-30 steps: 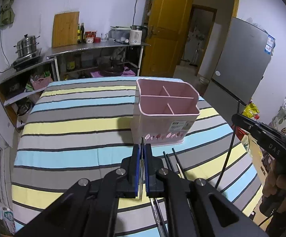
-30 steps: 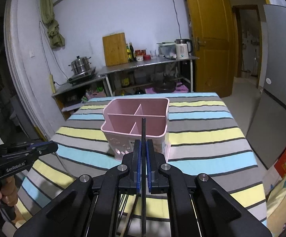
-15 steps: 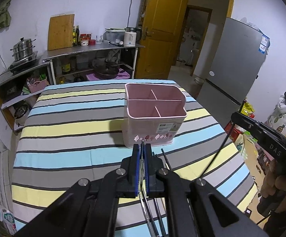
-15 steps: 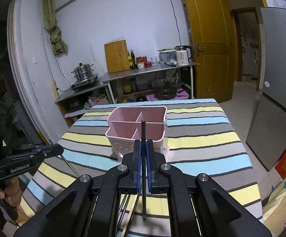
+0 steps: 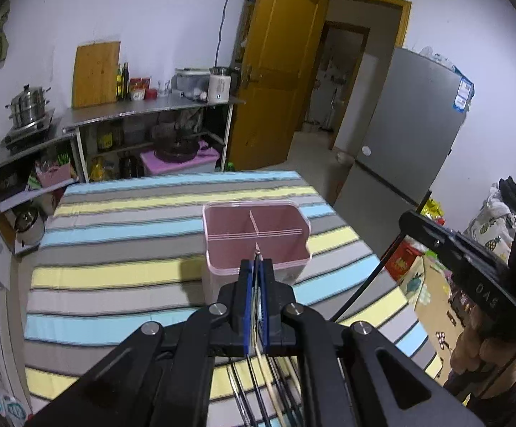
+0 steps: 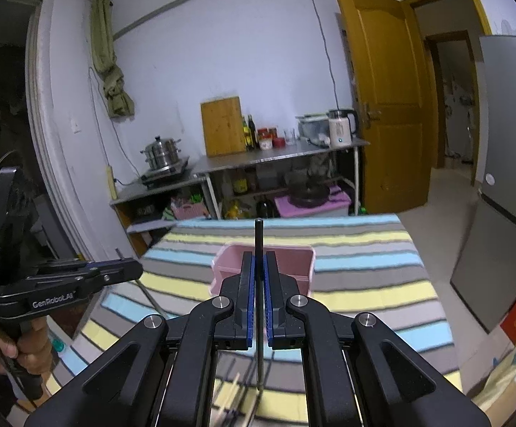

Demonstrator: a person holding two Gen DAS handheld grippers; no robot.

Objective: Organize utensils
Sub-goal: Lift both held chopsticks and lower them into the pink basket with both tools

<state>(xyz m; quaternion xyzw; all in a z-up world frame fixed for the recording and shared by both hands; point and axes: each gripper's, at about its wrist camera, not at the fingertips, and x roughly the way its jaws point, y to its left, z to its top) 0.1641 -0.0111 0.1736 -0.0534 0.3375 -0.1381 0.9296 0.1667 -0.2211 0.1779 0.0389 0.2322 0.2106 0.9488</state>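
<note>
A pink divided utensil holder (image 5: 256, 235) (image 6: 293, 263) stands upright on the striped tablecloth, with nothing showing in its compartments. My left gripper (image 5: 256, 267) is shut on a thin pale chopstick (image 5: 257, 249), held in the air just short of the holder's near rim. My right gripper (image 6: 259, 263) is shut on a black chopstick (image 6: 259, 235) whose tip sticks up past the pads, in front of the holder. Several more chopsticks (image 5: 258, 398) (image 6: 236, 391) lie on the cloth beneath both grippers. Each gripper also shows in the other's view, with its stick hanging down.
The striped table (image 5: 122, 277) drops off at its right edge toward a grey fridge (image 5: 411, 135) and boxes on the floor. Behind the table stand steel shelves (image 6: 275, 153) with pots, bottles and a kettle. A person's hand (image 6: 26, 348) holds the left gripper's handle.
Both grippers have risen off the table, each keeping its chopstick. The holder now sits lower and smaller in both views, and the left view looks down into its compartments.
</note>
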